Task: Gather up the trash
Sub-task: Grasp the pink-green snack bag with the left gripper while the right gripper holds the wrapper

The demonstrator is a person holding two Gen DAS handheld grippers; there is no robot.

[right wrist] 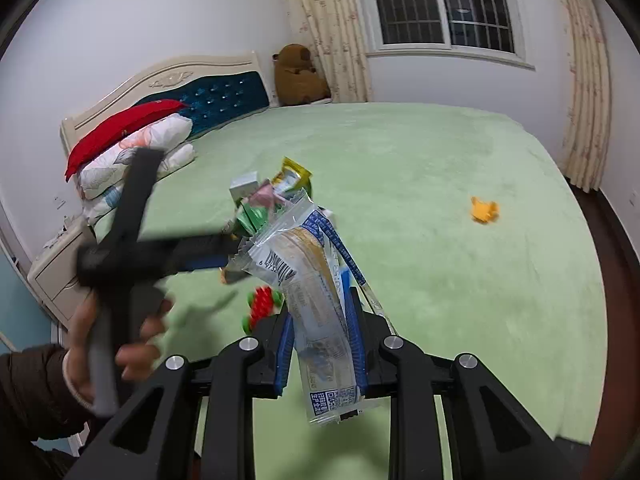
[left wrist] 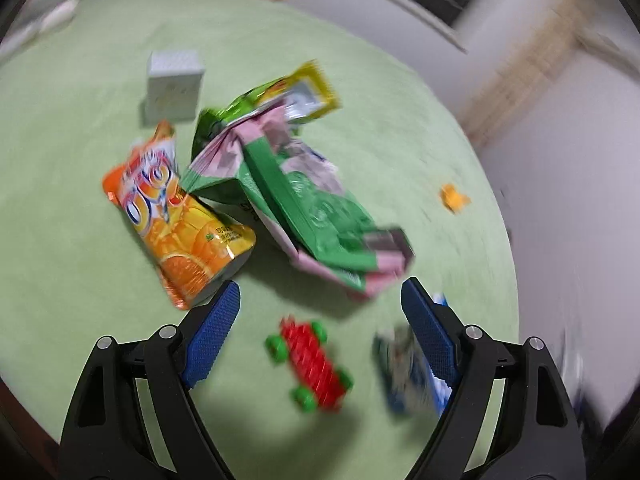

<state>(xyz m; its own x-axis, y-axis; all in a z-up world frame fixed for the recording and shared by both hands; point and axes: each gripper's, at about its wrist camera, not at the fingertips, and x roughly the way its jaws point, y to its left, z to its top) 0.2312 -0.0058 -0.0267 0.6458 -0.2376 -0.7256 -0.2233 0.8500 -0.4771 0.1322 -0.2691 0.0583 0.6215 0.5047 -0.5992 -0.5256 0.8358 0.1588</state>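
Wrappers: orange pouch (left wrist: pixel 176 216) lies just ahead-left of the wide-open, empty left gripper (left wrist: pixel 320 304), its long axis running obliquely away from the jaws, while the right gripper (right wrist: pixel 322 336) clamps a clear wrapper (right wrist: pixel 308 292).

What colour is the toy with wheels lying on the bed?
The toy is red with green wheels, clearest in the left wrist view.
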